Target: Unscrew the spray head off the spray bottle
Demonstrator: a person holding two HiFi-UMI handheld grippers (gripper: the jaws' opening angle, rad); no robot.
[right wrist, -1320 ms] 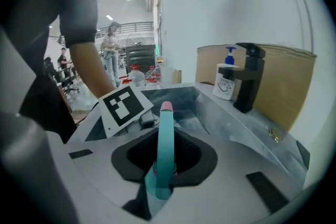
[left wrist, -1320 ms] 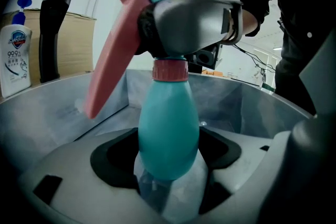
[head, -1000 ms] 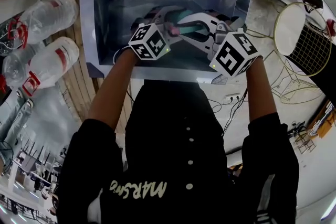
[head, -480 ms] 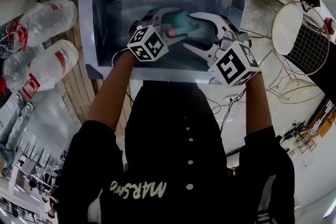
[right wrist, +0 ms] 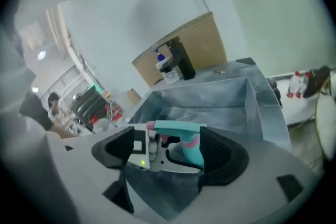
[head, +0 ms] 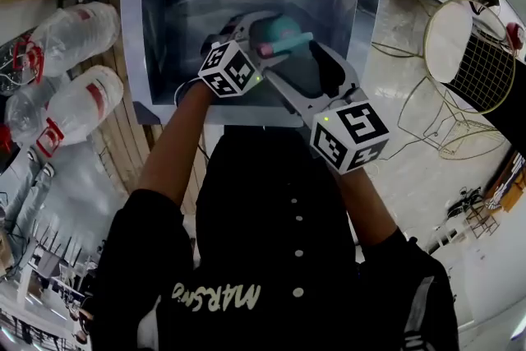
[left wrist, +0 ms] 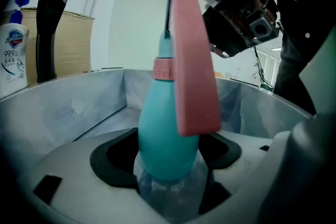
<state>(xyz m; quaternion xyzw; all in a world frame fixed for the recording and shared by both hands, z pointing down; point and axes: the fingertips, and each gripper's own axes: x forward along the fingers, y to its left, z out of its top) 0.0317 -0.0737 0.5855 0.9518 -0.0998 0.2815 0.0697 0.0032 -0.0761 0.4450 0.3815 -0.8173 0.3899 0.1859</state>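
A teal spray bottle (left wrist: 167, 136) stands upright over the grey bin, and my left gripper (left wrist: 168, 159) is shut on its belly. Its pink trigger (left wrist: 193, 60) hangs toward the left gripper view's camera, and a pink collar (left wrist: 163, 68) rings the neck. In the head view the left gripper (head: 256, 35) holds the bottle (head: 278, 30) just ahead of its marker cube. My right gripper (right wrist: 168, 157) has just been opening its jaws. They stand wide apart, and the teal and pink spray head (right wrist: 176, 127) shows in the gap, touched by neither pad. In the head view the right gripper (head: 297, 70) lies close to the person's chest.
The grey bin (head: 164, 29) fills the top of the head view. Large plastic water bottles (head: 78, 99) lie at its left, and a gold wire stand (head: 472, 45) is at the right. Behind the bin stand a sanitiser bottle (left wrist: 11, 60), a black bottle (left wrist: 50, 29) and a cardboard box (left wrist: 73, 44).
The right gripper let go of the spray head, opened wide, rolled over and drew back toward the person. The left gripper and the bottle stayed put.
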